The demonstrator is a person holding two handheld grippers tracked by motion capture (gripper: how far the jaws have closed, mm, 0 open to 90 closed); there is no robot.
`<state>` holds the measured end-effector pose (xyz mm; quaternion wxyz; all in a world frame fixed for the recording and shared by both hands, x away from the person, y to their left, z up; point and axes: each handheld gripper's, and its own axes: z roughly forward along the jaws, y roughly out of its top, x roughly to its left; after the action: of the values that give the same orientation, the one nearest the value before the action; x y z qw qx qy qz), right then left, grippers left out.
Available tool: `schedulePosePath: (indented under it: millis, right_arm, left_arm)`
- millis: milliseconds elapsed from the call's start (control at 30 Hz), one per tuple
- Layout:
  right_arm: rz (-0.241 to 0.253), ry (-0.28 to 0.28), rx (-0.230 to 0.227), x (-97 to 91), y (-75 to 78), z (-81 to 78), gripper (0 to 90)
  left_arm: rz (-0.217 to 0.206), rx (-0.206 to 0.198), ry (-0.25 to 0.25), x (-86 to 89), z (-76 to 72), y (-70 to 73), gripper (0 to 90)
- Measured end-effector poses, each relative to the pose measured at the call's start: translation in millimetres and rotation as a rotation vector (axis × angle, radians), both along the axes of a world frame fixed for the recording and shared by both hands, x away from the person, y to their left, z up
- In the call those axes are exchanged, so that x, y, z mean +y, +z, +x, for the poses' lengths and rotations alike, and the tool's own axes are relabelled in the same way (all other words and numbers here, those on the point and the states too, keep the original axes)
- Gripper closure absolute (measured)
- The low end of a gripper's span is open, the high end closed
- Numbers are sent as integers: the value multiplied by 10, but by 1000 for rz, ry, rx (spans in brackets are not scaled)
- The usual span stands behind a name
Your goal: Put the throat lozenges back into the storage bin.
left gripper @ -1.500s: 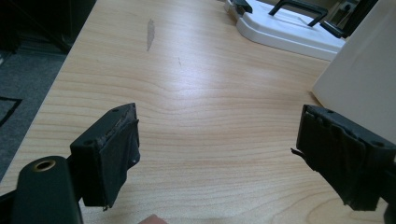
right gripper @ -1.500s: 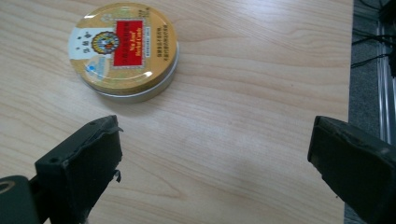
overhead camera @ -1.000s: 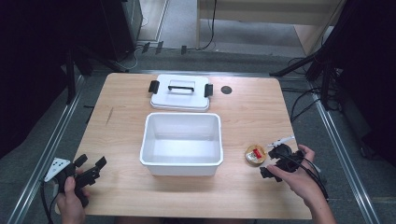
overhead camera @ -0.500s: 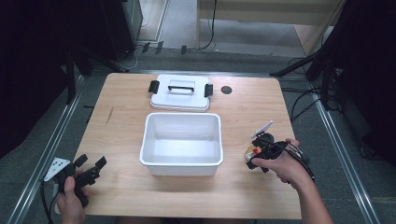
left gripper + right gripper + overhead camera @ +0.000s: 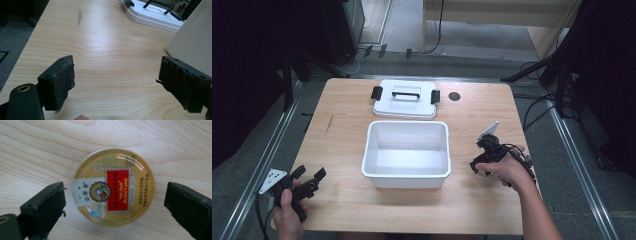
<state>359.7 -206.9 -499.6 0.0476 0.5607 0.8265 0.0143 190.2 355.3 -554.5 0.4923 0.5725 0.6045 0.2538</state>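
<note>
the right claw (image 5: 113,202) points down at a round gold tin (image 5: 113,186) lying flat on the wooden surface (image 5: 37,150). its jaws stand wide, one on each side of the tin with a strip of bare wood between each pad and the rim, and they have just been closing a little with the tin between them, not yet pressing on it. the tin's lid bears a red label and a small round emblem; the fine print is too blurred to read, and the jaw bases are cut off by the bottom edge.

from the high view the right claw (image 5: 486,156) sits just to the right of the open white bin (image 5: 407,175), and the hand and claw body cover the tin there. the white lid (image 5: 405,98) with its black handle lies beyond the bin.

the left claw (image 5: 309,178) rests at the surface's near left corner, well apart from the bin. in its own view its jaws are spread wide over bare wood, with the bin's wall (image 5: 192,47) cut off at the right.
</note>
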Motion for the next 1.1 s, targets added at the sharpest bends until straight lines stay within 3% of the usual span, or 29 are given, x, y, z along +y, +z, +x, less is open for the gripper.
schedulePosePath:
  millis: [133,200,267,400,800,1100]
  right_arm:
    - [-20,-4,23,32,-58,31,88]
    - [-34,2,26,41,-78,34,155]
    - [-35,2,34,51,-79,28,202]
    - [-8,17,43,54,-40,21,205]
    - [53,62,-5,142,409,10,206]
    - [86,135,-38,329,795,-10,206]
  left_arm:
    - [0,0,-3,4,2,0,139]
    - [-1,1,-3,3,2,0,139]
    - [-3,0,-3,3,4,-1,139]
    - [-4,-1,-5,6,4,-2,140]
    - [2,-7,-1,0,-1,0,140]
    - [28,-26,19,-20,-14,7,140]
